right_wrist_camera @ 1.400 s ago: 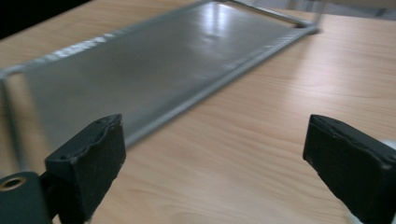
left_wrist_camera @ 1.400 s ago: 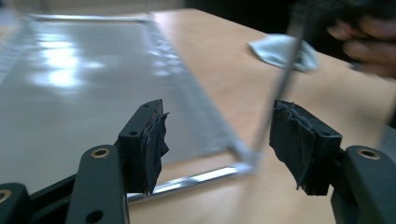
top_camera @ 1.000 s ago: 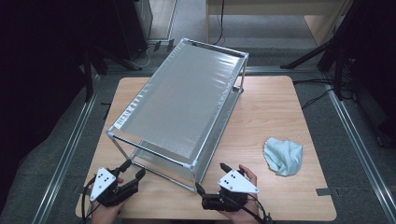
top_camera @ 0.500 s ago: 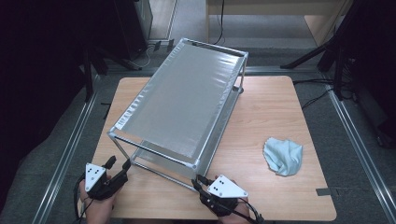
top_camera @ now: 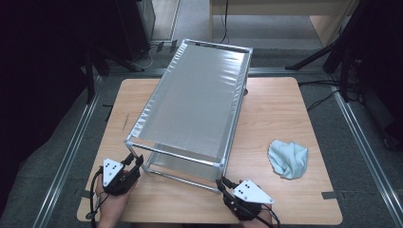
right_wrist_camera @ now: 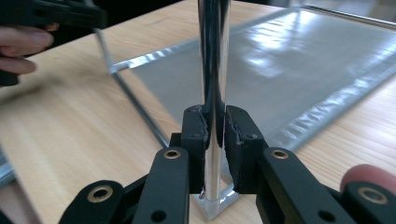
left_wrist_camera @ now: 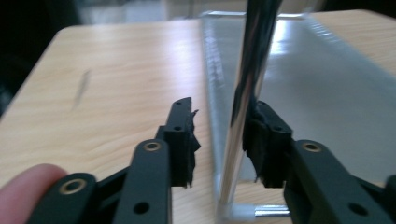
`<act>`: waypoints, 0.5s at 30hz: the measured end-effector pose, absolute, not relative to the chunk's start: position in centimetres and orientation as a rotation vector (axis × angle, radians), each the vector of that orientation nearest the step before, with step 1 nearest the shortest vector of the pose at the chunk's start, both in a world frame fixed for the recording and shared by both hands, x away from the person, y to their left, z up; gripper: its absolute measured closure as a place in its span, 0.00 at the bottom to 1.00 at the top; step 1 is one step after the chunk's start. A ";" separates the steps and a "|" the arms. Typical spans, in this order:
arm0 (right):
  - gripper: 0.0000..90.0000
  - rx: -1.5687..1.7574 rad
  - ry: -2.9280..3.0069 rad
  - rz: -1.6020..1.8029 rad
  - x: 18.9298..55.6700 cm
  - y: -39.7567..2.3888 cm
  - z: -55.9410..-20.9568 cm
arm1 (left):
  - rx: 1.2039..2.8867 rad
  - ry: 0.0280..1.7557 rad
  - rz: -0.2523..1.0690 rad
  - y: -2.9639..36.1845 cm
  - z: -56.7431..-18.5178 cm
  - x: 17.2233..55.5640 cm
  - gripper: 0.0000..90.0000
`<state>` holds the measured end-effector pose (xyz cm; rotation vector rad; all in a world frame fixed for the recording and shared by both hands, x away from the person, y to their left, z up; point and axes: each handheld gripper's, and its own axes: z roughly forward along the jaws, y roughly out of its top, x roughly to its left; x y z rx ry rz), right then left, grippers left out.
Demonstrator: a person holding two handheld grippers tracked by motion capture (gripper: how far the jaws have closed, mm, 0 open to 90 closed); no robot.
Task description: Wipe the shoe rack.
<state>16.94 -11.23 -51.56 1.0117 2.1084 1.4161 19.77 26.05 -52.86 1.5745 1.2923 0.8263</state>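
My right fingers (right_wrist_camera: 215, 135) squeeze one rack (top_camera: 199, 104) leg (right_wrist_camera: 214, 70); my left fingers (left_wrist_camera: 224, 140), just closing, touch theirs one-sided. Next I grip, then lift together.

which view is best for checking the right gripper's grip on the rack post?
Right gripper view: both pads of the right gripper press the rack post. In the high view it is small, contact unclear. The left gripper view shows another post.

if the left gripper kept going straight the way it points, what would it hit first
Most likely the rack's upright metal post: it already stands between the left gripper's jaws, against one pad while they have just been closing.
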 end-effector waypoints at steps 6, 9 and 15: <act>0.87 1.093 2.046 1.363 17.3 -13.2 -51.7 | 1.614 1.131 0.823 23.7 -52.6 19.6 0.88; 0.85 1.136 2.003 1.321 17.7 -14.4 -51.9 | 1.636 1.076 0.782 22.8 -52.6 19.6 0.89; 0.87 1.185 1.938 1.274 18.6 -16.1 -52.2 | 1.678 0.991 0.740 21.4 -52.6 19.1 0.89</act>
